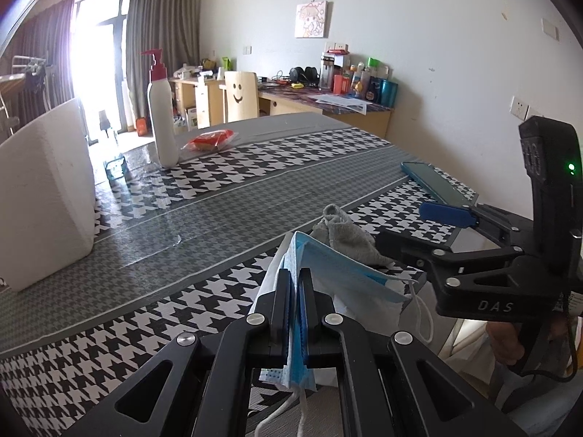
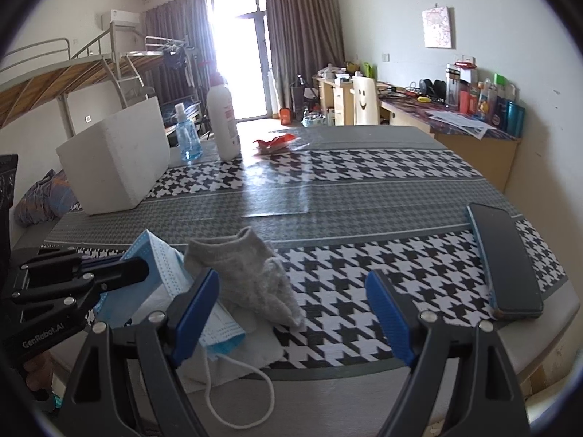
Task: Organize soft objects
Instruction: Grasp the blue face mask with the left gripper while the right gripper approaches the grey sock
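Left gripper clenched on a blue surgical mask, fingers pressed flat against both faces of the folded fabric. Mask raised at the near edge of the counter, blue side up and white lining below, ear loops dangling beneath the fingers. Seen from the right wrist view, same mask gripped at the left, one white ear loop trailing in a long curve over the counter edge.

Right gripper released, blue-padded fingers spread wide apart, gripping nothing. Grey sock crumpled on the houndstooth cloth, lying between the open fingers but nearer the left one, just beside the mask. White tissue flat under the mask and sock at the counter edge.

Dark phone lying flat to the right of the right gripper, near the counter's right edge.

White foam box standing at the far left of the counter, well apart from the sock and mask; inside hidden from both views. Tall white pump bottle upright beyond it, small blue spray bottle just beside, and a red-and-clear snack wrapper near the bottle's base.
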Demonstrator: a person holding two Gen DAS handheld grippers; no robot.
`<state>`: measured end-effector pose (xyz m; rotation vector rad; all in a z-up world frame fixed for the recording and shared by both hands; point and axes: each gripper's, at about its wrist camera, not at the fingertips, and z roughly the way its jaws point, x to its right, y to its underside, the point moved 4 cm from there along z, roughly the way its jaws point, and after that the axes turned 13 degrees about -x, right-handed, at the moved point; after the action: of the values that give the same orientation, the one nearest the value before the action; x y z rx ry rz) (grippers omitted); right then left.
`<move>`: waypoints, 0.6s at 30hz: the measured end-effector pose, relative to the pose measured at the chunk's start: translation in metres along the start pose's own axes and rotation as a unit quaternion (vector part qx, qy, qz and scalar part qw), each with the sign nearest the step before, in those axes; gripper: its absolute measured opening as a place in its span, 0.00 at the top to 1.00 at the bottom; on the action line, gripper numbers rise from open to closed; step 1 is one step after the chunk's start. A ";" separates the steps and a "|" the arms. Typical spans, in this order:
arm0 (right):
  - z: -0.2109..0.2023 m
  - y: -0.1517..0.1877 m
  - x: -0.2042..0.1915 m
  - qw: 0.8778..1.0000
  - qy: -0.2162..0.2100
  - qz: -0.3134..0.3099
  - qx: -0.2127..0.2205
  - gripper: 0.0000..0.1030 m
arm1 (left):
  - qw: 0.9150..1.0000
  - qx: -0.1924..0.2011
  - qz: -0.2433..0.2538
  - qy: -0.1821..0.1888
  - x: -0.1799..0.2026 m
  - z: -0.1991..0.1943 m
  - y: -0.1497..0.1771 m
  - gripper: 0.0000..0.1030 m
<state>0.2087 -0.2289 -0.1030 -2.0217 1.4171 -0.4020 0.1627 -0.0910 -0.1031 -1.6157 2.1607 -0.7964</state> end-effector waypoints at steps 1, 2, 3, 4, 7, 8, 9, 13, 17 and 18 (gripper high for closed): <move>0.001 -0.001 -0.001 1.000 -0.002 -0.001 -0.001 0.17 | 1.000 0.000 -0.003 -0.001 -0.002 0.000 0.001 0.96; 0.003 -0.002 -0.002 1.000 -0.005 -0.003 -0.004 0.17 | 1.000 0.000 -0.003 -0.002 -0.003 0.000 0.001 0.96; 0.005 -0.002 -0.003 1.000 -0.007 -0.004 -0.007 0.17 | 1.000 -0.001 -0.004 -0.002 -0.004 0.000 0.002 0.96; 0.007 -0.003 -0.004 1.000 -0.009 -0.005 -0.009 0.17 | 1.000 -0.002 -0.005 -0.003 -0.005 0.000 0.003 0.96; 0.015 -0.004 -0.008 1.000 -0.019 -0.009 -0.021 0.17 | 1.000 -0.007 -0.009 -0.003 -0.008 0.002 0.006 0.96; 0.017 -0.004 -0.009 0.999 -0.020 -0.009 -0.025 0.17 | 1.000 -0.009 -0.010 -0.003 -0.008 0.003 0.006 0.96; 0.020 -0.005 -0.009 0.999 -0.020 -0.009 -0.029 0.17 | 1.000 -0.010 -0.011 -0.004 -0.009 0.003 0.006 0.96; 0.030 -0.005 -0.008 0.999 -0.026 -0.004 -0.048 0.25 | 1.000 -0.014 -0.014 -0.004 -0.012 0.004 0.005 0.96; 0.038 -0.001 -0.008 0.996 -0.045 -0.003 -0.079 0.45 | 1.000 -0.015 -0.012 -0.003 -0.012 0.006 0.004 0.96; 0.039 -0.001 -0.008 0.996 -0.047 -0.003 -0.081 0.48 | 1.000 -0.015 -0.012 -0.003 -0.012 0.006 0.002 0.96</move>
<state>0.2284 -0.2092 -0.1310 -2.1442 1.4252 -0.1959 0.1680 -0.0804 -0.1101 -1.6606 2.1634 -0.7687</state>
